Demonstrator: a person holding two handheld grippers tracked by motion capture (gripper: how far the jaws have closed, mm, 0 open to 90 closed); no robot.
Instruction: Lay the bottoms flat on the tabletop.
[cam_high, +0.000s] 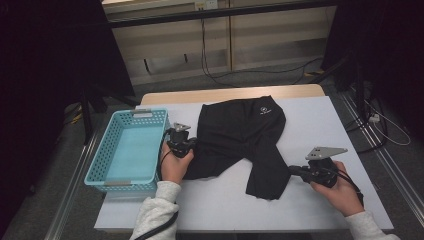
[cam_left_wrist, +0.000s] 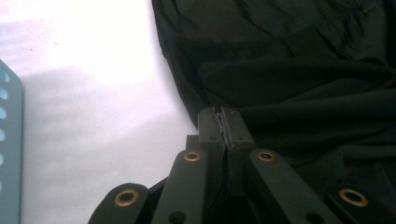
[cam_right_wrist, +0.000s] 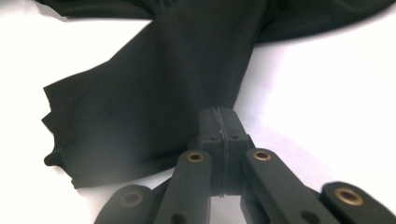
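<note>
White table (cam_high: 320, 130): both hands pinch black shirt (cam_high: 240, 130).

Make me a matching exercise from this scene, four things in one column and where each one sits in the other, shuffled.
Things:
1. basket
2. garment
3. left gripper
4. right gripper

Places or states:
A. shut at the garment's near right flap
B. blue, at the table's left edge
C. black, spread mid-table
D. shut at the garment's left edge, beside the basket

Pairs: 1-B, 2-C, 3-D, 4-A
</note>
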